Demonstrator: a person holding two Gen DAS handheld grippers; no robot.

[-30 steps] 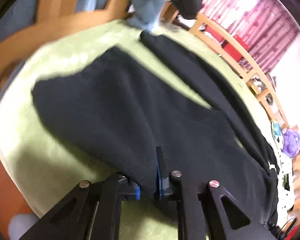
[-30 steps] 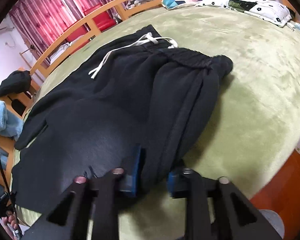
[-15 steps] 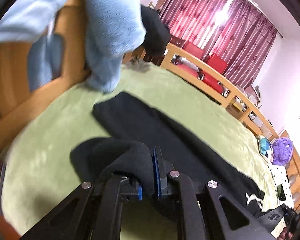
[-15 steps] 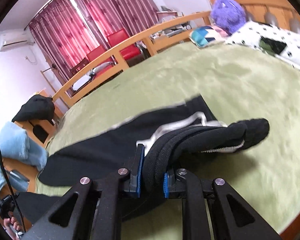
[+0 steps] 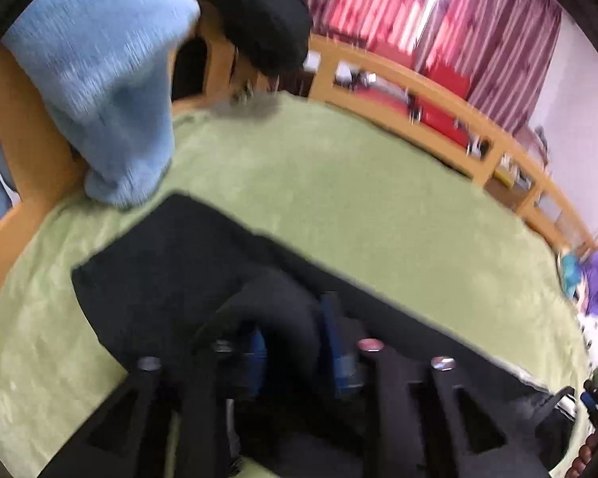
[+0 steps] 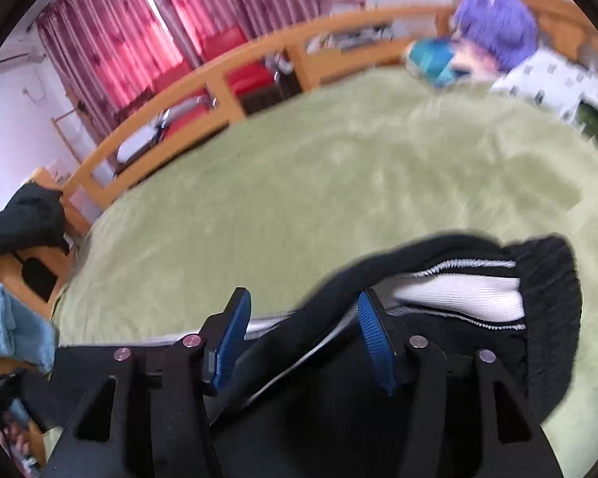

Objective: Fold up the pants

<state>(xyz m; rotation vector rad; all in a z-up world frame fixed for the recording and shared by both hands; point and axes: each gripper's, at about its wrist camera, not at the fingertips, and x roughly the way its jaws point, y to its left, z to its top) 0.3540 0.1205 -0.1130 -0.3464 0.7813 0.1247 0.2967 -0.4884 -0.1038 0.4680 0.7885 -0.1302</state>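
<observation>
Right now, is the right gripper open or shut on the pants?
Open: the right gripper has its blue pads spread wide, with the black pants draped loosely between them.

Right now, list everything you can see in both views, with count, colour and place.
pants: one, black, on the blanket, part bunched between both sets of fingers
waistband lining: one, white, showing at the folded-over top
blanket: one, green, covering the bed
bed rail: one, light wood, along the far edge
blue towel: one, light blue, over the footboard
dark garment: one, black, beside the towel
curtains: red, far wall
plush toy: one, purple, near the headboard
pillow: one, white patterned
left gripper: black, blue pads
right gripper: same, fingers apart
</observation>
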